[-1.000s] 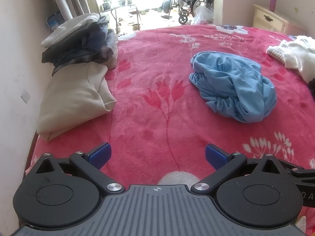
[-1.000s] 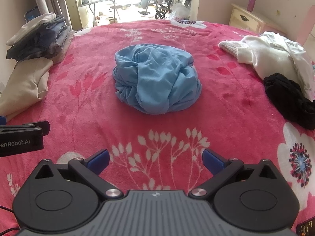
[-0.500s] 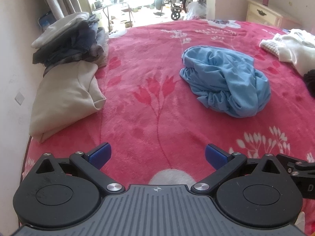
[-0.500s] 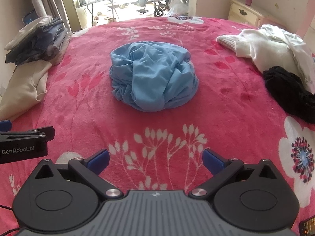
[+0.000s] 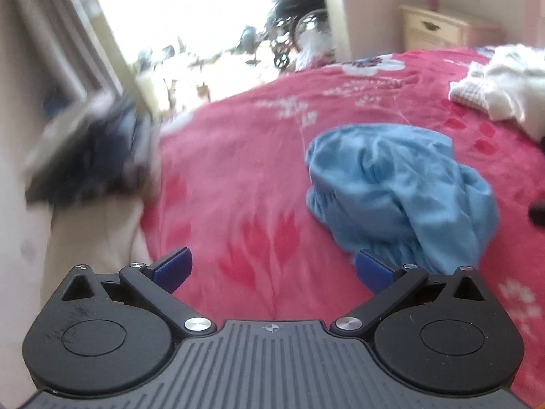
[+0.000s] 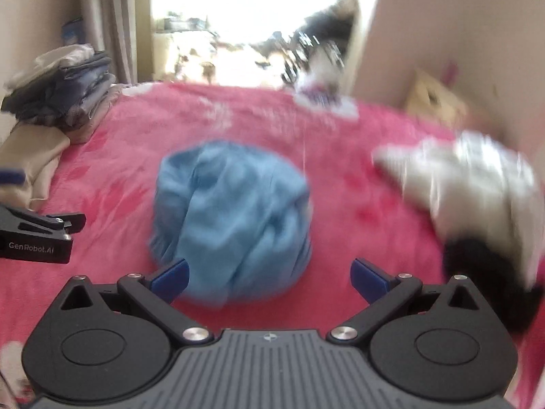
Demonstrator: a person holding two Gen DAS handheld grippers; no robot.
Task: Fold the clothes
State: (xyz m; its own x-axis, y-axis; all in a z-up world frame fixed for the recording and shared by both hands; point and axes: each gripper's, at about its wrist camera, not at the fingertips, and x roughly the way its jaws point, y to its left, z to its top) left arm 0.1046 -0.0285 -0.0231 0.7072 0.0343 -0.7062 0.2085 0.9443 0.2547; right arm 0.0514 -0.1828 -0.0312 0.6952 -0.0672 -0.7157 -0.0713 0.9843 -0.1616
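I count one crumpled blue garment (image 6: pixel 231 218) on the one bed (image 5: pixel 245 184), one white pile of clothes (image 6: pixel 477 184), one black garment (image 6: pixel 483 272), one folded stack (image 6: pixel 58 95), one beige piece (image 6: pixel 30 156), and my two claws, left claw (image 5: pixel 272 269) and right claw (image 6: pixel 269 277).

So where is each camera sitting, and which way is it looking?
Left wrist view: rides on the left gripper, looking forward over the red blanket at the blue garment ahead to the right; its own blue-tipped fingers show, spread open.
Right wrist view: rides on the right gripper, facing the blue garment straight ahead; its open fingers show, and the left gripper pokes in at the left edge.
Both share: the blue garment, red blanket, folded pile and white clothes.
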